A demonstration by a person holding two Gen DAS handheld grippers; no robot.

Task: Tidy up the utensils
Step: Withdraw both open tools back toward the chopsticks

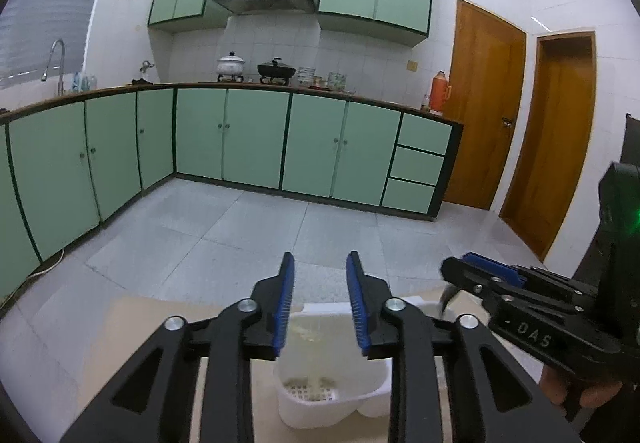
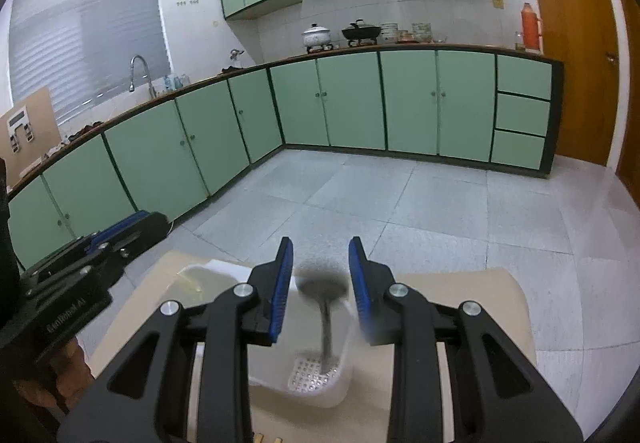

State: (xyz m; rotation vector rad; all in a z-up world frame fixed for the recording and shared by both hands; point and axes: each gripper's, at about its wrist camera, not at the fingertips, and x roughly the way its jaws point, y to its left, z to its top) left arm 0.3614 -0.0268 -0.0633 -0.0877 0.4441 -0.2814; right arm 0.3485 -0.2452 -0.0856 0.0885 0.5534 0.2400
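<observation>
A white plastic utensil holder (image 1: 332, 399) with a perforated bottom stands on a beige table (image 1: 132, 327). My left gripper (image 1: 320, 303) is open and empty above its left compartment. In the right wrist view the holder (image 2: 320, 375) holds a dark metal spoon (image 2: 326, 307), blurred, standing bowl-up in the right compartment. My right gripper (image 2: 320, 291) is open just above the spoon, its fingers on either side and not touching it. The right gripper (image 1: 500, 279) shows at the right of the left wrist view; the left gripper (image 2: 100, 243) shows at the left of the right wrist view.
The table's far edge (image 2: 460, 275) drops to a grey tiled floor (image 1: 280, 227). Green cabinets (image 1: 248, 139) with a counter, stove pots (image 1: 276, 69) and a sink tap (image 1: 56, 63) line the far walls. Wooden doors (image 1: 484, 103) stand at the right.
</observation>
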